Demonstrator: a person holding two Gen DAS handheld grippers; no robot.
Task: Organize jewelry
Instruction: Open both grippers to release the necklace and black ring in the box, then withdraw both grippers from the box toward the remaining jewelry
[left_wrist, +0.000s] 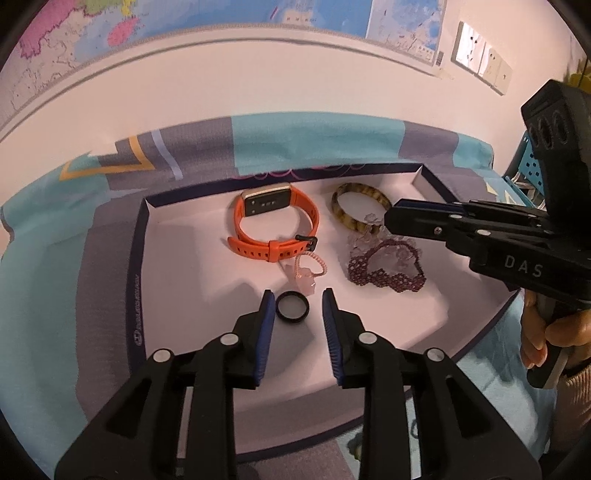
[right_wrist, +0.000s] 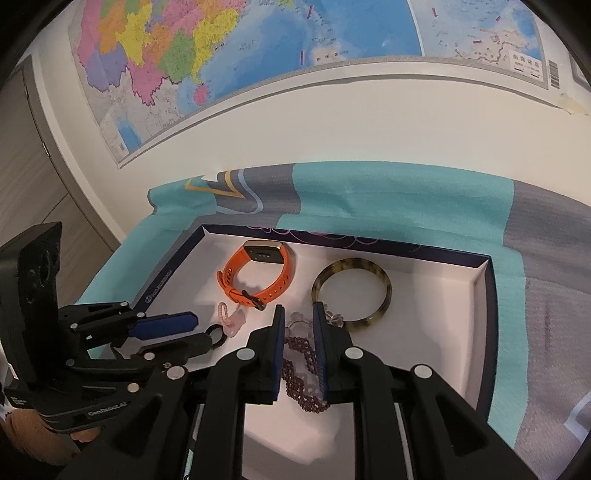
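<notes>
**Jewelry laid out in a shallow box, a gripper over each side**

A white-lined box (left_wrist: 146, 236) with dark blue walls holds the jewelry. An orange watch (left_wrist: 275, 225) stands on its strap near the back, and a mottled brown bangle (left_wrist: 354, 212) lies beside it to the right. In front of the bangle lies a clear bead bracelet (left_wrist: 364, 230), partly hidden, and nearer still a purple beaded bracelet (left_wrist: 384, 273). A small pink coiled band with a pale pink charm (left_wrist: 308, 273) lies just in front of the watch, and a black ring (left_wrist: 292, 305) lies flat on the lining nearest the front.

The left gripper (left_wrist: 298, 299) has its blue-padded jaws partly open astride the black ring, the pads clear of it on both sides. The right gripper (right_wrist: 298, 321) has its jaws narrowly apart above the purple beaded bracelet; whether the pads touch the beads cannot be told.

The right gripper's body reads "DAS", the left one "GenRobot.AI". Printing on the box wall is too small to read. The box sits on a teal and grey cloth (right_wrist: 406, 199) below a wall map (right_wrist: 207, 55)
</notes>
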